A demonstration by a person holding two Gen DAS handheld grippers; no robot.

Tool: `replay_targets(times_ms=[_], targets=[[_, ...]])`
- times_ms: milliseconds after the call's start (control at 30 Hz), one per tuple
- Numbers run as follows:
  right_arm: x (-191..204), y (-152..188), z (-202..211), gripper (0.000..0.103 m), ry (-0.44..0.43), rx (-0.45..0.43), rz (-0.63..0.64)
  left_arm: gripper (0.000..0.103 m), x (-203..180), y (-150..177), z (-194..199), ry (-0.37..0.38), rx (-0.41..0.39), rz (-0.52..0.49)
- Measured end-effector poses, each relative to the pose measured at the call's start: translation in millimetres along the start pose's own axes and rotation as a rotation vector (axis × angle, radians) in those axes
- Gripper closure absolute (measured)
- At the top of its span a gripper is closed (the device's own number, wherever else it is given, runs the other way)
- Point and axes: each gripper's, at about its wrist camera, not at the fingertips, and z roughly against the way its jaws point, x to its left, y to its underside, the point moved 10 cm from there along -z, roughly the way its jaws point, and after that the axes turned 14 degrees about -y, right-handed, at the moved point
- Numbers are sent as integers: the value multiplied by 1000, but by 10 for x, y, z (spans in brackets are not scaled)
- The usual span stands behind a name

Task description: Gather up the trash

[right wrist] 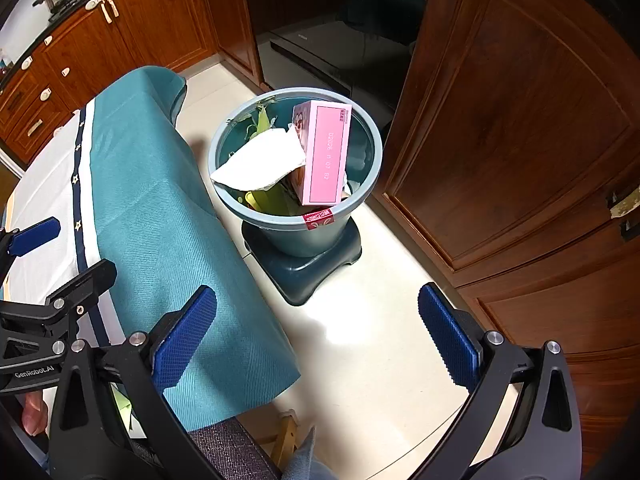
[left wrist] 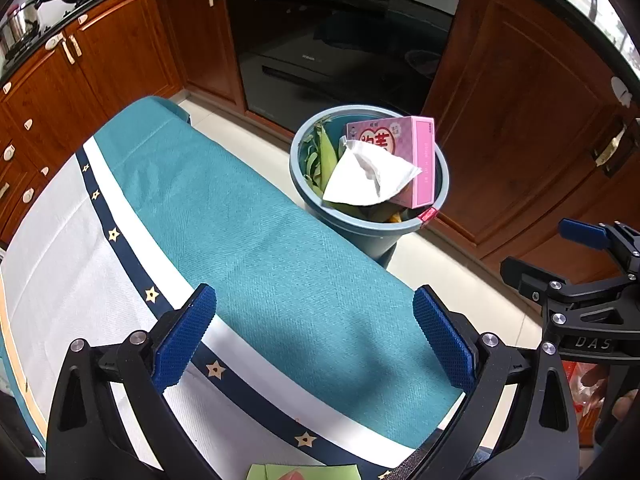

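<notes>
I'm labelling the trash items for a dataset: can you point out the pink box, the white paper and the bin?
pink box (right wrist: pixel 326 156), right wrist view, on its long side panel with printed digits.
white paper (left wrist: pixel 370 176), left wrist view, middle of the crumpled sheet.
bin (right wrist: pixel 296 220), right wrist view, on its near rim.

1. Tablecloth (left wrist: pixel 260 240) – woven teal cloth, matt and ribbed.
2. Bin (right wrist: pixel 240 210) – smooth grey-blue plastic.
3. Box (right wrist: pixel 326 152) – pink card, slightly glossy.
4. Tissue (left wrist: pixel 368 176) – crumpled white paper.
5. Cupboards (right wrist: pixel 520 120) – polished brown wood.
</notes>
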Motion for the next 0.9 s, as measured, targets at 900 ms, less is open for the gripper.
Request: replay_targets(times_ms=[900], targets=[[-6,5,67,6,18,-6,6,4,39,86,55,7,2,-17]])
